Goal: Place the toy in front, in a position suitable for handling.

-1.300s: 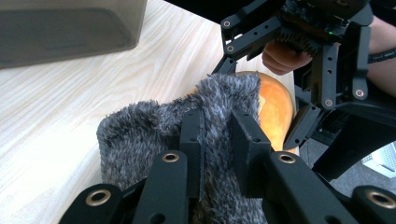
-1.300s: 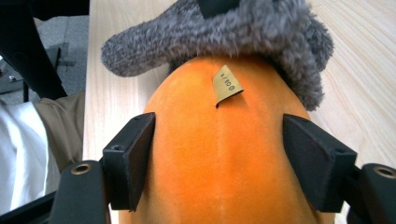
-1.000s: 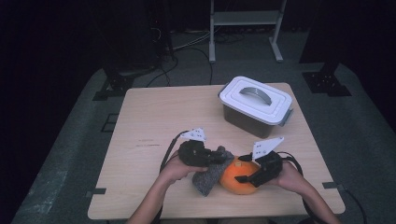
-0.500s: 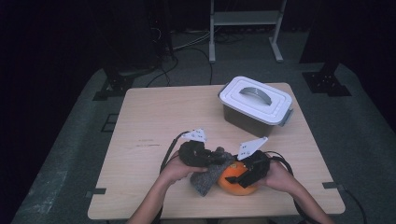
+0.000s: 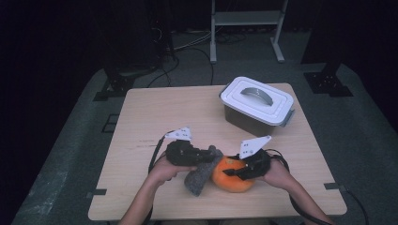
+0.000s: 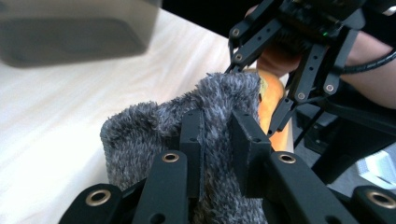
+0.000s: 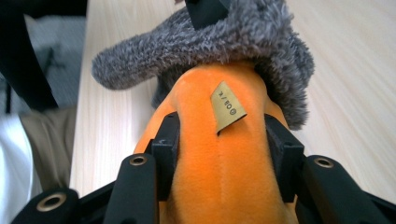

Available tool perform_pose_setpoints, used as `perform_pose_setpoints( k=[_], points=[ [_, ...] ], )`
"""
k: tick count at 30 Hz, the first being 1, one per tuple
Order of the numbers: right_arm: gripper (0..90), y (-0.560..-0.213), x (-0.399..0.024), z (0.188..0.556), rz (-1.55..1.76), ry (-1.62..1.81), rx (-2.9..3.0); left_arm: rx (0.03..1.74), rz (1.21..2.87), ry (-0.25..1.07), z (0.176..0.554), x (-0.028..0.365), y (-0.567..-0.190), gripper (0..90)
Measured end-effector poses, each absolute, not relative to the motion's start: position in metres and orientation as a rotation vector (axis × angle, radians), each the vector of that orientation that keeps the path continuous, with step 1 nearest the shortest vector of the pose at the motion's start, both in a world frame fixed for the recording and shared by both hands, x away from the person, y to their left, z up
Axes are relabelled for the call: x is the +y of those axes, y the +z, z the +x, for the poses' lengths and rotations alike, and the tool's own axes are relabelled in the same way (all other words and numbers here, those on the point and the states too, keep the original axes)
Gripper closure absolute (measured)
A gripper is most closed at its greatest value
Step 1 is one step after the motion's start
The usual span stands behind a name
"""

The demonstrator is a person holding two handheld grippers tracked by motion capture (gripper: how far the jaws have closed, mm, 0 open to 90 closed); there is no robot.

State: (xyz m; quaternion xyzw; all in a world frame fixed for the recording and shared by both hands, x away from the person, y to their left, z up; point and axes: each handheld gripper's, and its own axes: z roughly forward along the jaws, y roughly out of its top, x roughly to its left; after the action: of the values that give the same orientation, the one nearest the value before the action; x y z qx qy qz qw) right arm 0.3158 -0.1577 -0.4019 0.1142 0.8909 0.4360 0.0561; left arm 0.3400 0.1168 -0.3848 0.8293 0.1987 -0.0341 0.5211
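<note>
At the near edge of the surface, the left tongs are clamped almost fully shut on a fold of the grey fuzzy cloth, its pile bulging up between the two black pads. Just to the right of them in the high view, the right tongs have just been closing, and their pads now press into both flanks of the orange plush toy, squeezing its soft body; a small tan label sticks up from its back.

The relation that matters: the cloth drapes over the far end of the toy as the right gripper view shows it, so cloth and toy touch, with the toy lying to the right of the cloth and the two tongs facing each other across them. Pulling the hands apart along that line would probably slide the cloth off the toy.

Farther back and to the right, well apart from both hands, stands a grey storage box with its white handled lid on.
</note>
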Motion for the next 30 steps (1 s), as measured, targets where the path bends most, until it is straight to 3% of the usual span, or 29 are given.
perform_pose_setpoints(
  k=[4, 10, 30],
  points=[
    [54.6, -0.401, -0.137, 0.327, 0.348, 1.452, 2.674, 0.512, 1.981, -0.009, 0.337, 0.140, -0.373, 75.5],
    [50.6, -0.417, -0.114, 0.334, 0.324, 1.464, 2.690, 0.558, 1.984, -0.023, 0.338, 0.153, -0.387, 75.5],
    [44.8, -0.423, -0.177, 0.321, 0.332, 1.489, 2.681, 0.463, 2.028, -0.095, 0.339, 0.105, -0.387, 75.5]
  ],
)
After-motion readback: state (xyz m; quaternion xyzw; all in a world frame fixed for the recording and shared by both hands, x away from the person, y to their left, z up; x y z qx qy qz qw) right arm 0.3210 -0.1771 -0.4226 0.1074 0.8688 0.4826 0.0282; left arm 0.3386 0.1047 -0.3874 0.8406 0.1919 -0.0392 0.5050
